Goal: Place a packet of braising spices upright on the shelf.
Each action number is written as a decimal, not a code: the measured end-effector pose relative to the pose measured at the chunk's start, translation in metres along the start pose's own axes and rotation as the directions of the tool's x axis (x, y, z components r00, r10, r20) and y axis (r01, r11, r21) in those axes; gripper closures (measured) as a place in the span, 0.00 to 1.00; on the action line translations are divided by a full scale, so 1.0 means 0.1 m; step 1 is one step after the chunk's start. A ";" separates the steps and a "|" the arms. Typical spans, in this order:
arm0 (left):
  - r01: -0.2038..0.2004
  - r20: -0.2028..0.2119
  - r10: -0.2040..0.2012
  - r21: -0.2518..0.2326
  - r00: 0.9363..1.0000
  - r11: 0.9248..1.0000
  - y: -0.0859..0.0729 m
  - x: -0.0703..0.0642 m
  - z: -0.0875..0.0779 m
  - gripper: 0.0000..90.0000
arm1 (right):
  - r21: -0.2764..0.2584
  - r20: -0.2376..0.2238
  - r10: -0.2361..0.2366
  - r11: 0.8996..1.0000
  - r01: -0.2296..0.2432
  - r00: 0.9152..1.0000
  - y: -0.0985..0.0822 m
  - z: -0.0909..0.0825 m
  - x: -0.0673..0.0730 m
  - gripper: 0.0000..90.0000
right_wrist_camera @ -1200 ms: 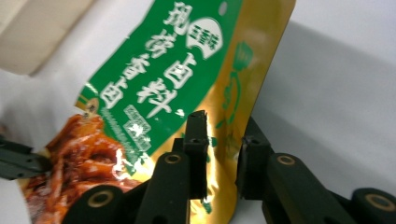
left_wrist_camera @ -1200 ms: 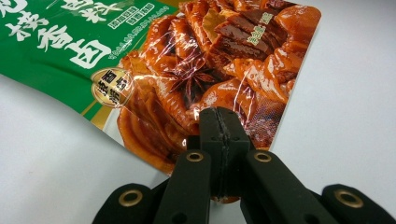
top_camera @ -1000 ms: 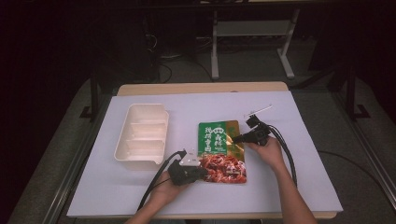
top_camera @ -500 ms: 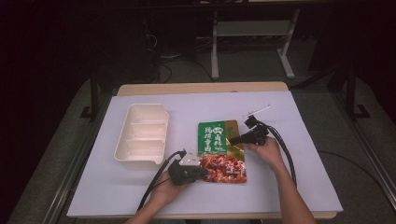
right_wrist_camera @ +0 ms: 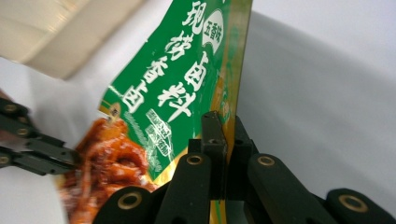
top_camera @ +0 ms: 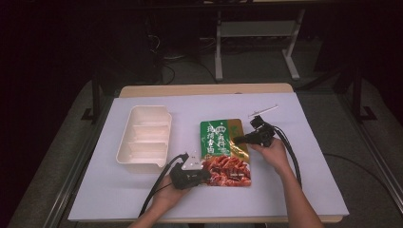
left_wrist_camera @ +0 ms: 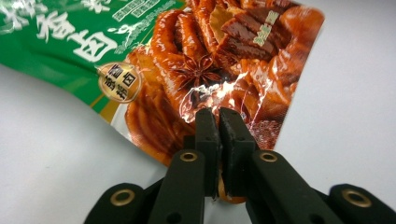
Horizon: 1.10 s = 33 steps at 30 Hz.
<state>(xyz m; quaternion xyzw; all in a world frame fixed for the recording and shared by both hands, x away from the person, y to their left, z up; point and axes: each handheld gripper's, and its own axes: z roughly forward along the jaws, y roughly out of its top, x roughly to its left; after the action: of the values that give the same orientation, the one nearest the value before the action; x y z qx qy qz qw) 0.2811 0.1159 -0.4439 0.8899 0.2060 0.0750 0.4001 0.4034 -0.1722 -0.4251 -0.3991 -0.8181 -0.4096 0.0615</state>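
the seasoning packet lies on the white table cover, just right of the cream divided tray. the left gripper is clamped on the packet's near red edge, though its jaws have just been opening a little. the right gripper is pinched on the packet's right gold edge, which hides one jaw in the right gripper view. a thin rod-like item beyond the packet is too small to identify.
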 end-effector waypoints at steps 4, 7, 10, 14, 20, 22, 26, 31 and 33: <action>0.008 0.017 -0.007 -0.020 1.000 1.000 0.00 -0.03 -0.07 0.89 | -0.021 0.000 -0.019 1.000 0.019 1.000 0.03 -0.09 0.07 0.99; 0.010 0.022 -0.009 -0.029 1.000 1.000 0.00 -0.05 -0.12 0.86 | -0.052 -0.001 -0.031 0.998 0.030 1.000 0.04 -0.17 0.13 0.99; 0.009 0.025 -0.008 -0.043 1.000 0.999 -0.02 -0.06 -0.16 0.84 | -0.074 -0.002 -0.043 0.996 0.043 0.999 0.05 -0.23 0.17 0.99; 0.003 0.017 -0.002 -0.058 1.000 0.998 -0.06 -0.09 -0.23 0.78 | -0.103 0.002 -0.059 0.993 0.059 0.998 0.10 -0.36 0.27 0.99; -0.008 0.014 0.009 -0.086 1.000 0.996 -0.13 -0.15 -0.35 0.70 | -0.129 0.013 -0.112 0.985 0.112 0.994 0.20 -0.49 0.49 0.99; -0.009 0.020 0.011 -0.086 1.000 0.996 -0.15 -0.16 -0.37 0.67 | -0.134 0.018 -0.135 0.982 0.136 0.991 0.24 -0.51 0.58 0.99; -0.013 0.019 0.015 -0.097 1.000 0.995 -0.17 -0.18 -0.40 0.61 | -0.138 0.030 -0.163 0.976 0.166 0.986 0.28 -0.55 0.70 0.99; -0.019 0.020 0.021 -0.103 1.000 0.995 -0.23 -0.21 -0.46 0.54 | -0.153 0.034 -0.203 0.967 0.206 0.979 0.35 -0.61 0.87 0.99; -0.018 0.021 0.020 -0.109 1.000 0.994 -0.25 -0.22 -0.47 0.53 | -0.154 0.042 -0.214 0.964 0.218 0.976 0.37 -0.63 0.92 0.99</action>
<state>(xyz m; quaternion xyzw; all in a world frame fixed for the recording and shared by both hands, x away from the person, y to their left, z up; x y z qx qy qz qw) 0.2398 0.1532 -0.4300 0.8694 0.1887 0.0802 0.4495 0.3538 -0.1491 -0.3216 -0.3160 -0.8226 -0.4721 -0.0254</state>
